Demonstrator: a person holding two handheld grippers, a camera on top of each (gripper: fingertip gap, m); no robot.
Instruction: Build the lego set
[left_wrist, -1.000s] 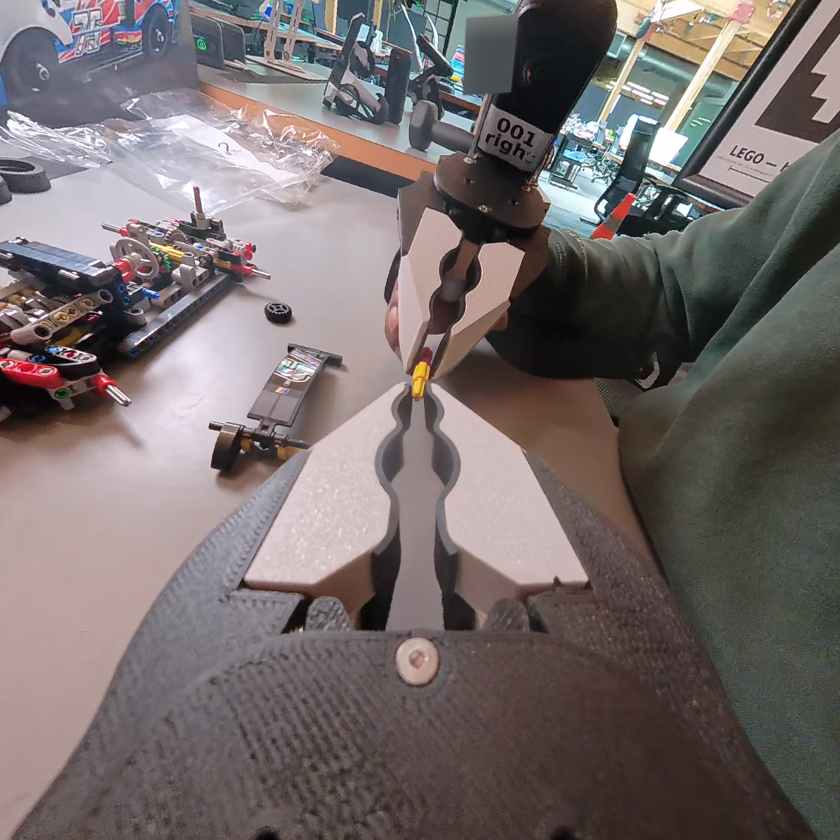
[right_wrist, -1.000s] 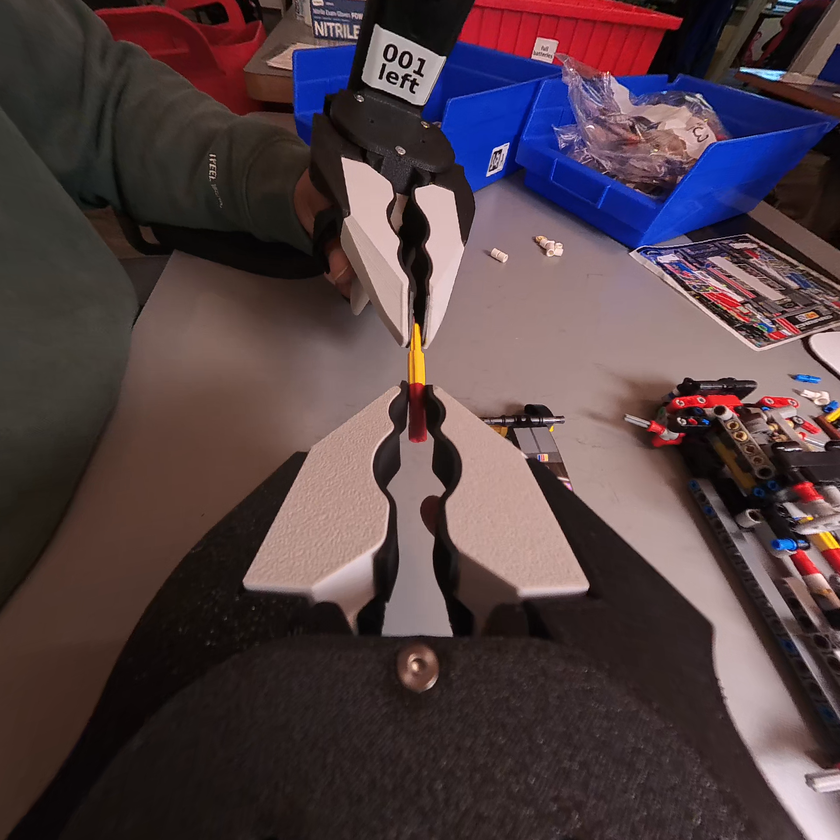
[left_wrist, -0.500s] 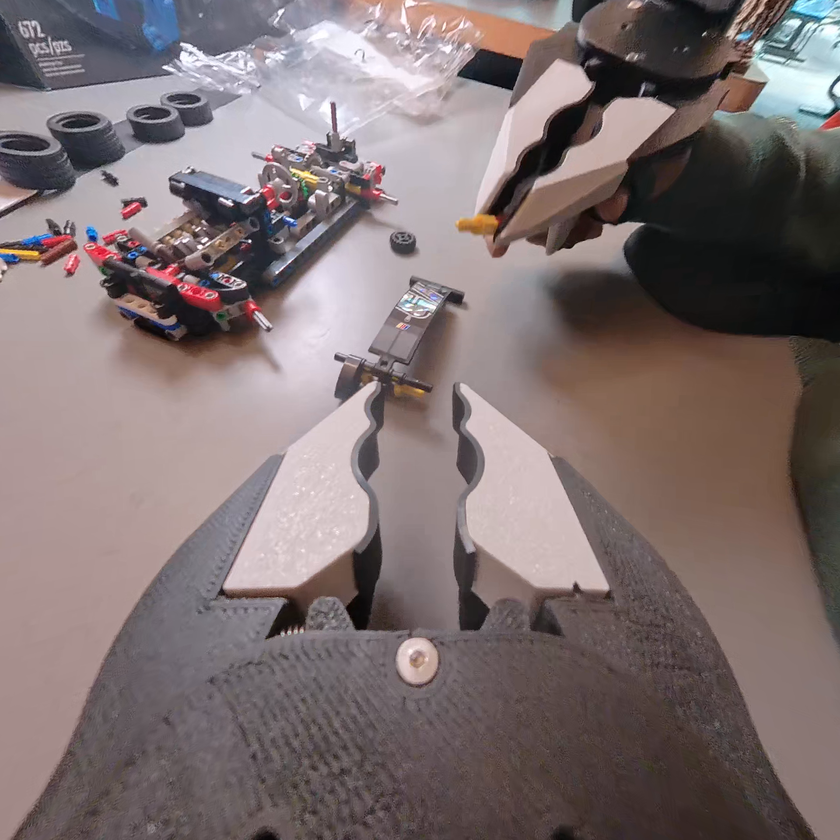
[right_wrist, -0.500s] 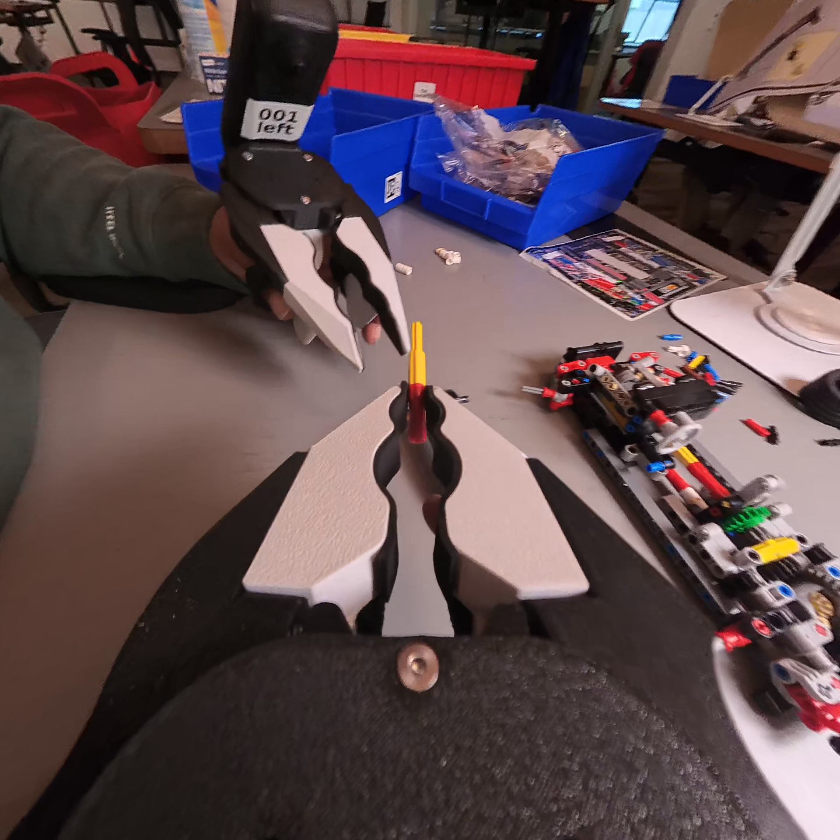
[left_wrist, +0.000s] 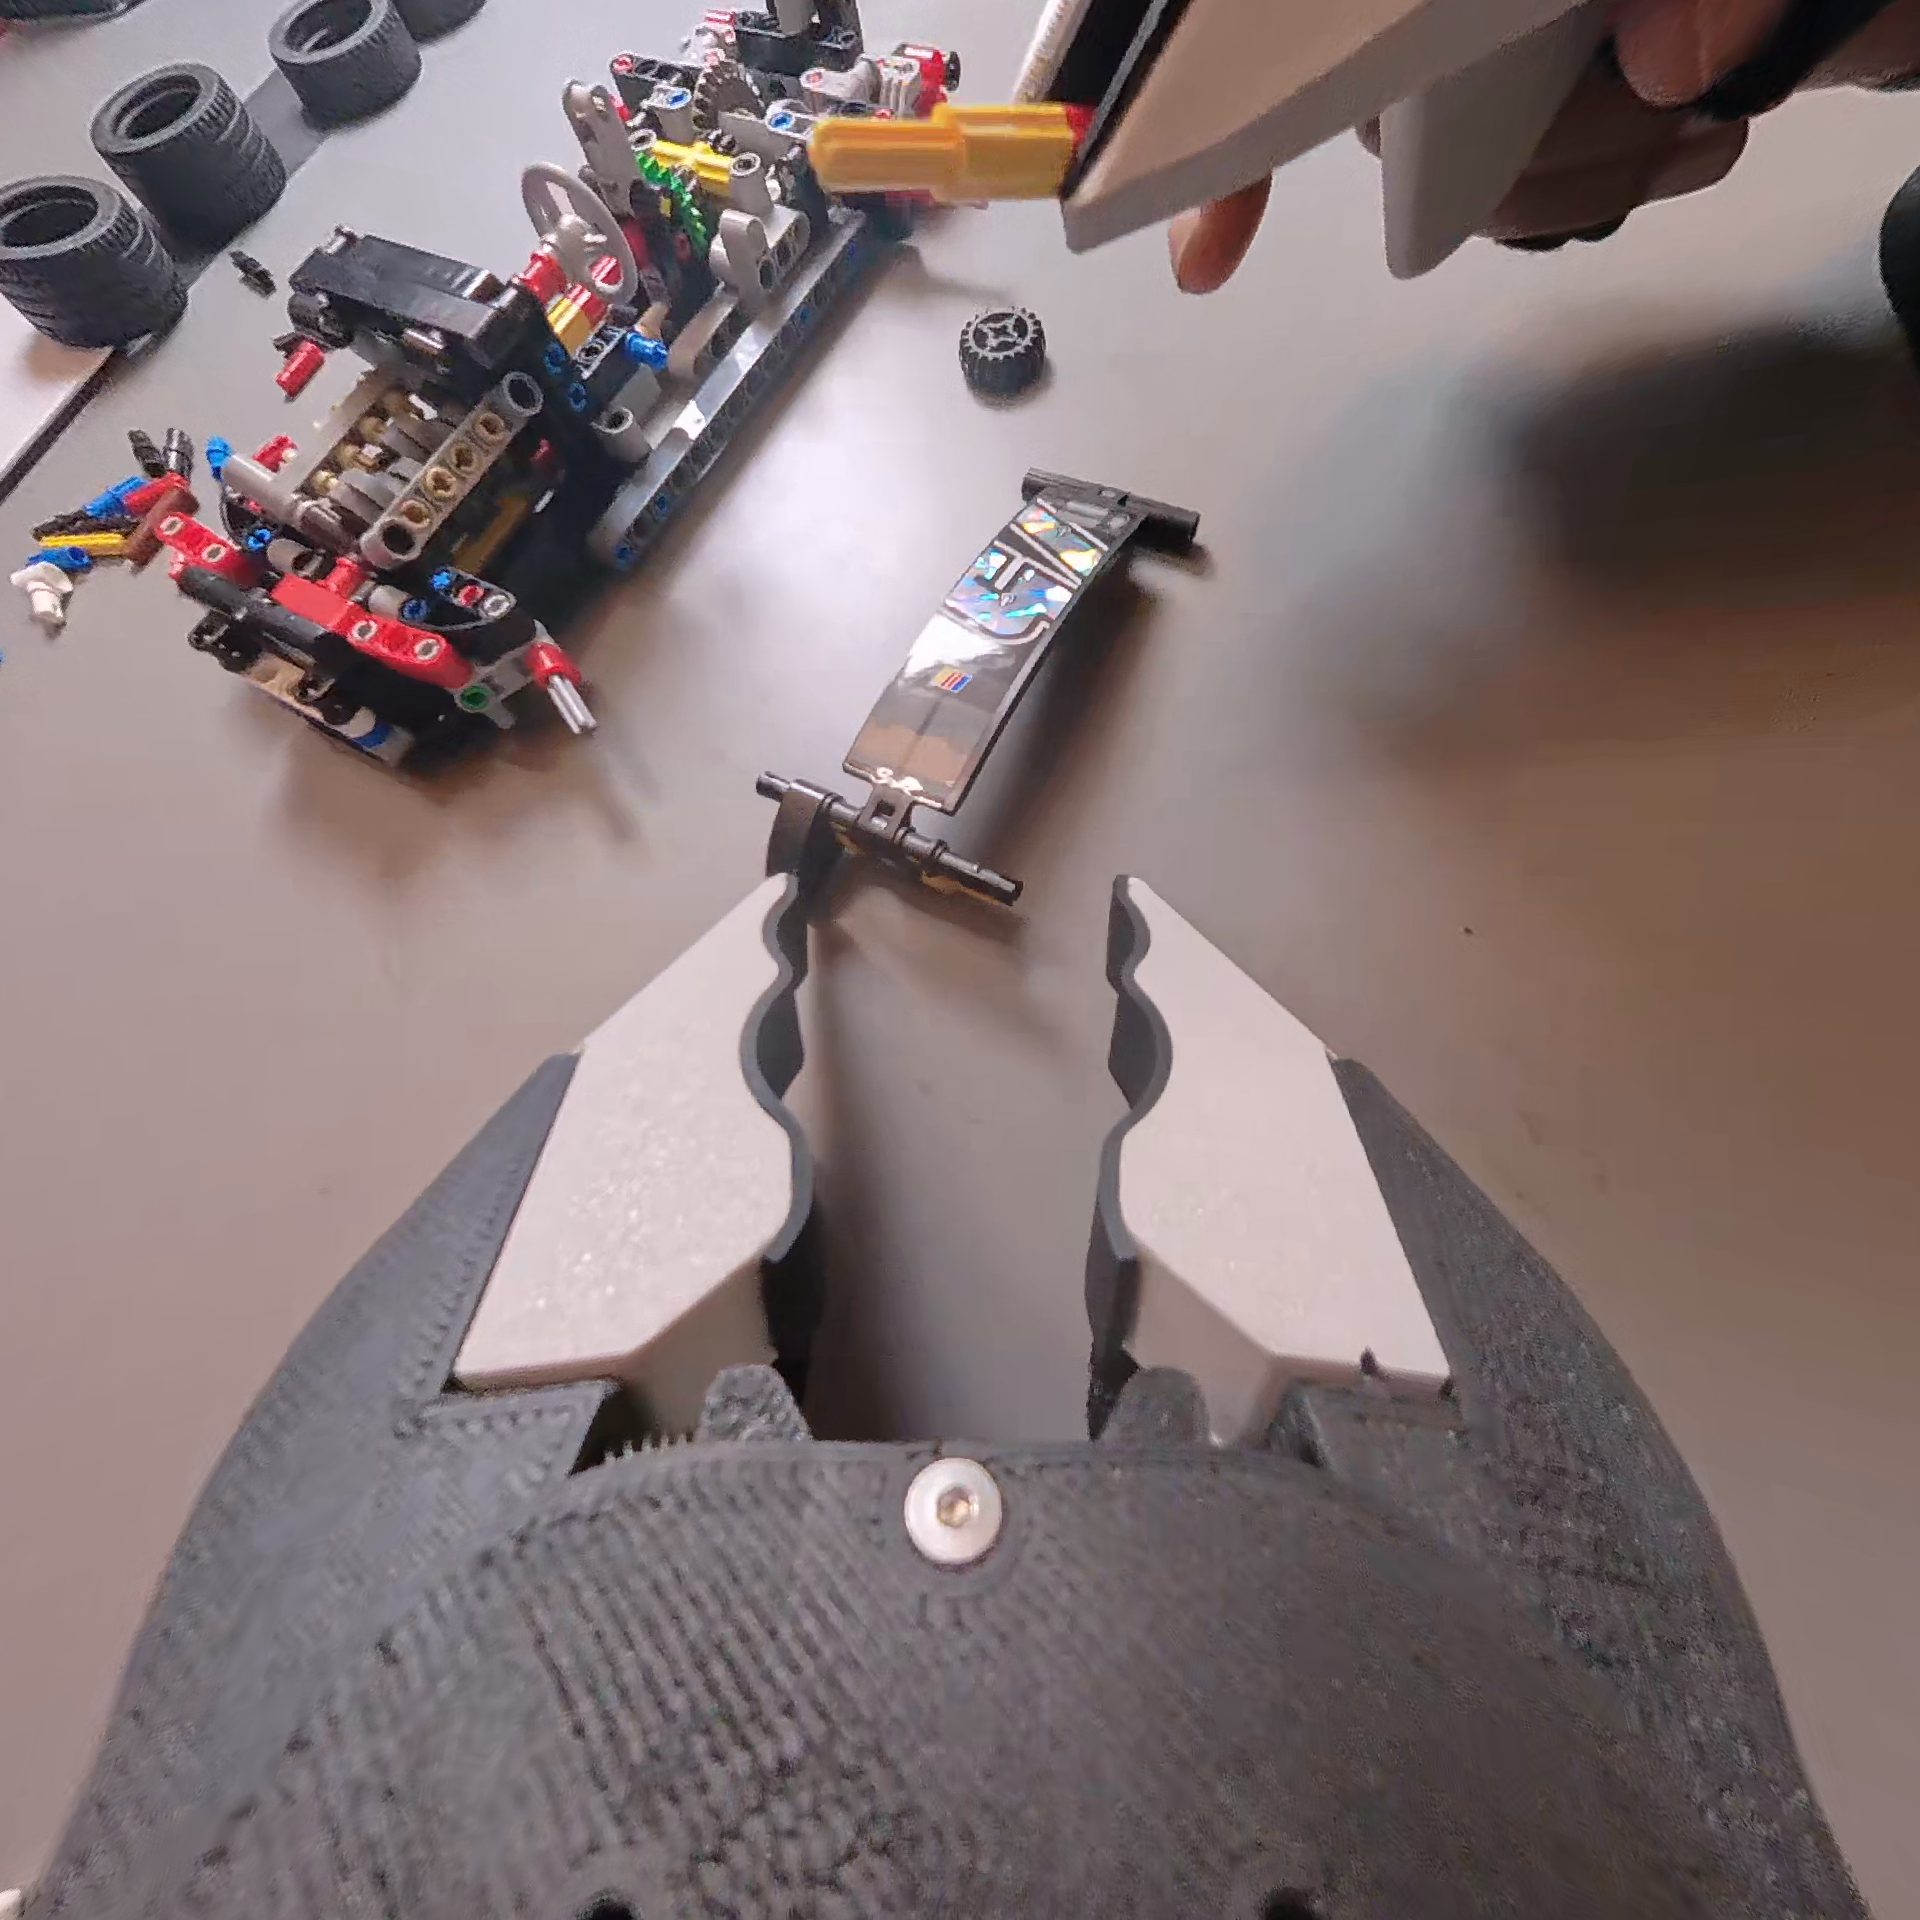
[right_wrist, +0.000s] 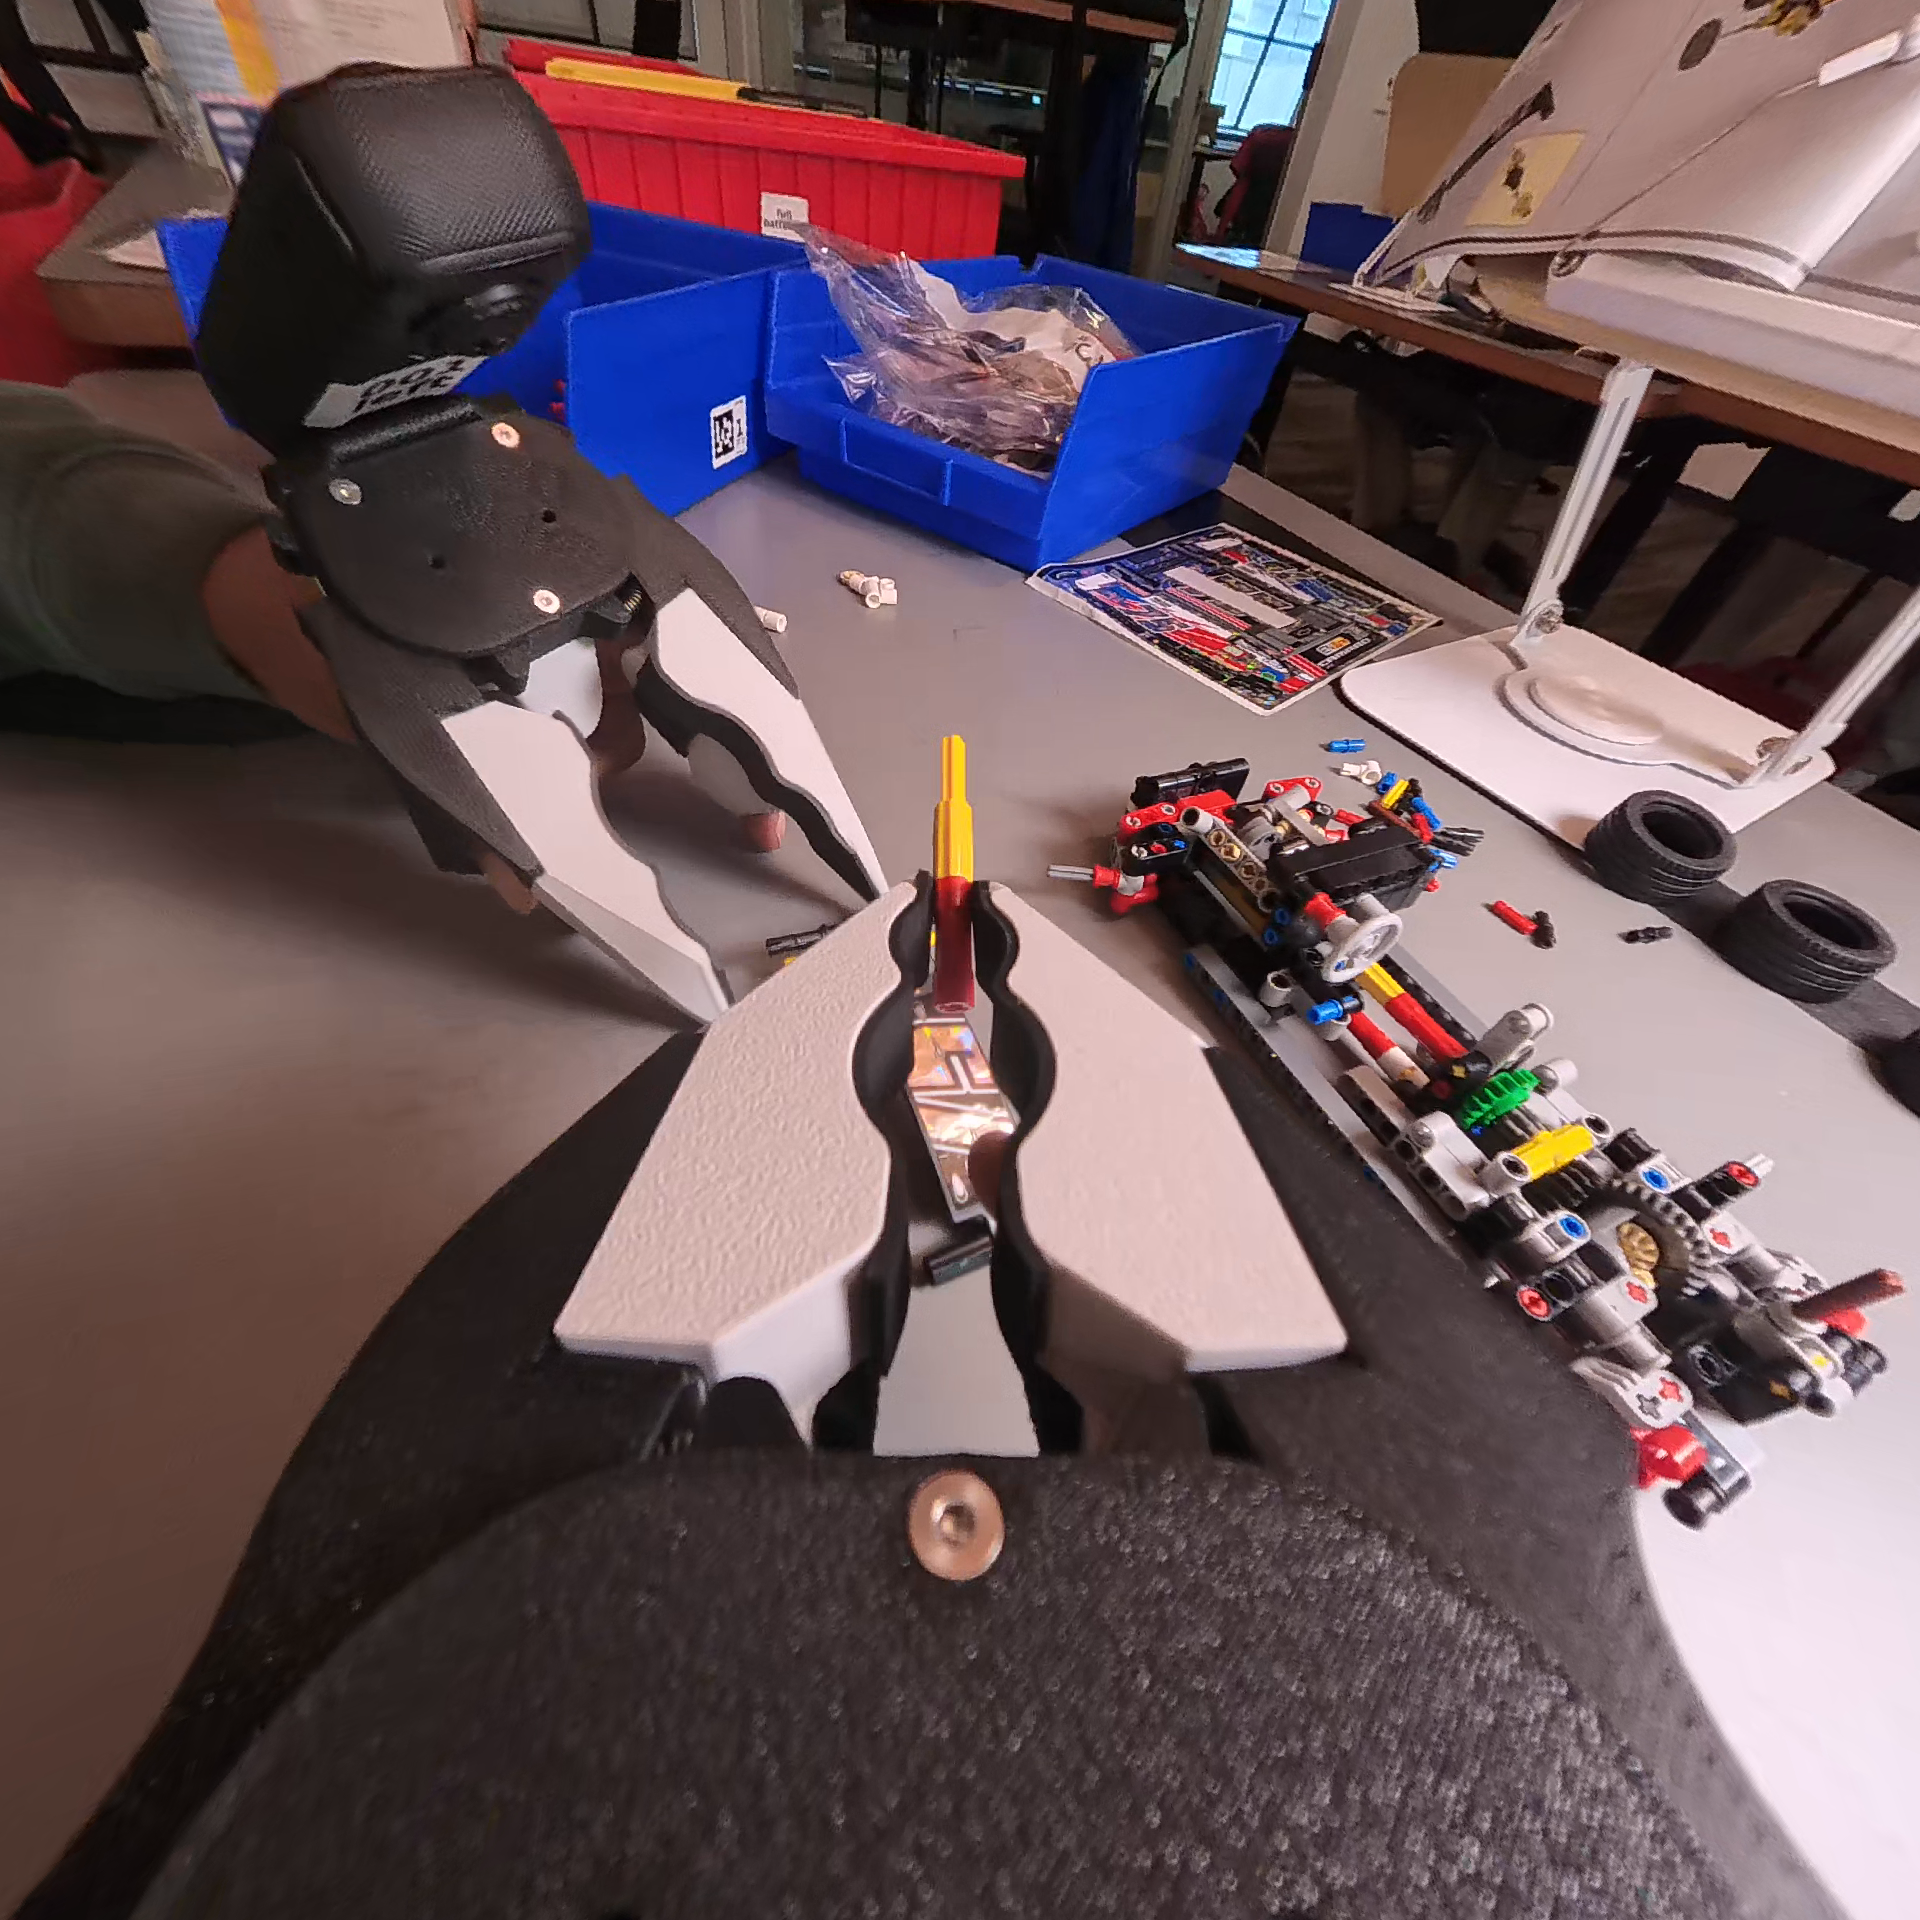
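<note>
Since one second ago, our left tool (left_wrist: 951, 894) has released the yellow pin (right_wrist: 951, 821) and now hangs spread and empty over the stickered panel (left_wrist: 1003, 644) on the counter (left_wrist: 1455, 831). At twelve o'clock, our right tool (right_wrist: 948, 894) clamps the red connector (right_wrist: 951, 951). Next, we judge, comes grasping the panel.

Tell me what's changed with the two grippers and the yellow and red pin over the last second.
The left gripper let go of the pin's yellow end, opened wide and dropped toward the black sticker panel on the table. The right gripper carried the yellow and red pin toward the chassis build. Unchanged: the right gripper is still shut on the pin's red end; panel and chassis haven't moved.
</note>
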